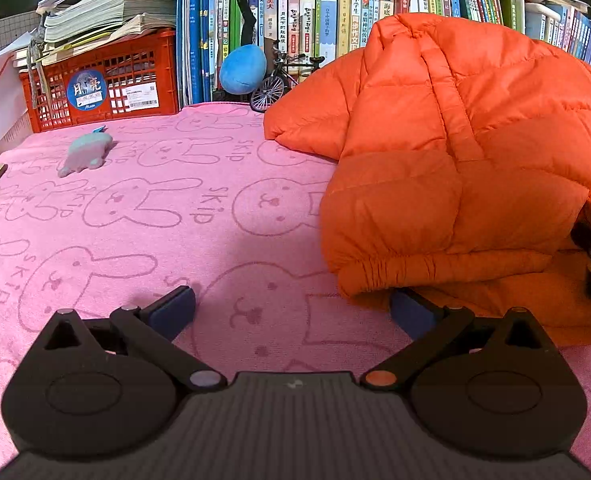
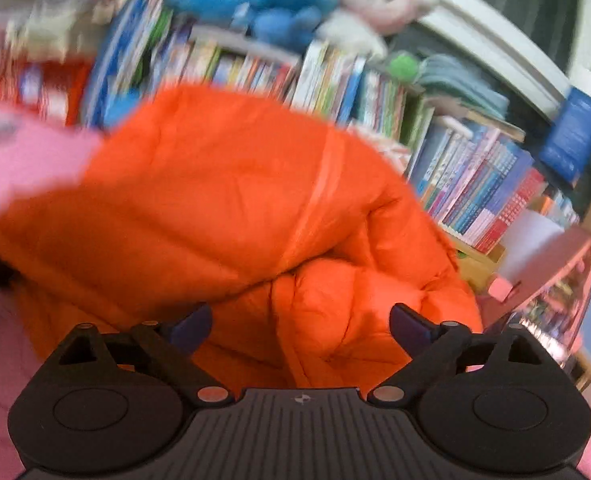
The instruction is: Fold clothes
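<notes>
Pink rabbit-print towel (image 1: 135,208) covers the table beneath the left claw (image 1: 291,304), which is spread, empty and tilted down. The orange puffer jacket (image 1: 455,152) lies heaped just ahead to its right, probably mid-fold. The right claw (image 2: 299,322) hangs spread over the folds, gripping nothing.

Black ribbed gripper bodies – dark blue fingers (image 1: 173,312), round pivot caps.

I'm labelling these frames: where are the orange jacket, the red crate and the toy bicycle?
jacket (image 1: 475,152): left wrist view, on the quilted back panel.
crate (image 1: 143,64): left wrist view, on its front lattice wall.
bicycle (image 1: 267,93): left wrist view, on the front wheel.
</notes>
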